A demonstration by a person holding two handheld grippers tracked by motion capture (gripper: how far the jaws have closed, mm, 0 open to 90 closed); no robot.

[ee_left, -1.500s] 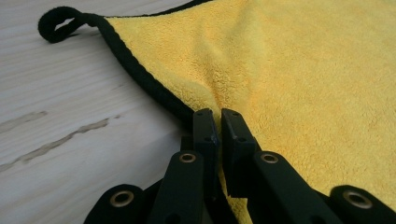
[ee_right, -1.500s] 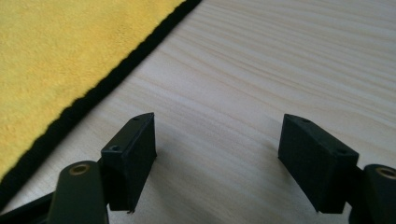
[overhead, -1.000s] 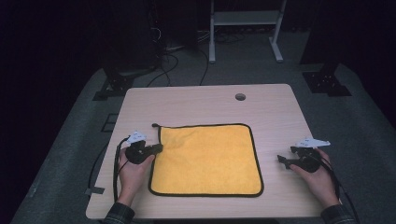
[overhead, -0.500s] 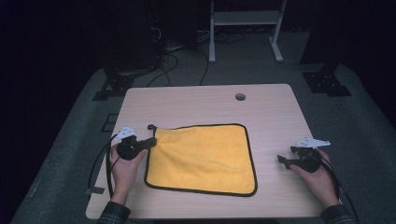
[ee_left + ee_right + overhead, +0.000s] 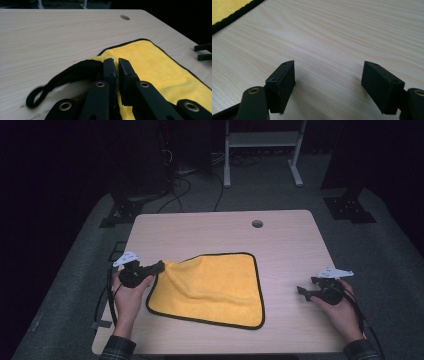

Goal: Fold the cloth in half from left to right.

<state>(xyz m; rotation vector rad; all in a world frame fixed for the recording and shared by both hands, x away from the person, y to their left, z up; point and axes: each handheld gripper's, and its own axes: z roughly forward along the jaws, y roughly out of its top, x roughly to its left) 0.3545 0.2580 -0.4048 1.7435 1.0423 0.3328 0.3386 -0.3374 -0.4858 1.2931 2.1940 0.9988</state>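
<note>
High view: yellow cloth [image 5: 212,287] pinched at its ten o'clock corner
Left gripper [image 5: 159,266] clamps that corner; right gripper [image 5: 305,287], jaws apart, rests well off at three o'clock

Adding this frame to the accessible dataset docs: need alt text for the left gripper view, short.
The left gripper, jaws nearly shut, pinches the corner of a yellow cloth with black trim, its black hanging loop lying on the pale wooden table. The cloth spreads away to the right, and the right gripper's jaw tips show at the far right edge.

No readable text, labels, brand marks or numbers appear anywhere — every surface in view is unmarked.
</note>
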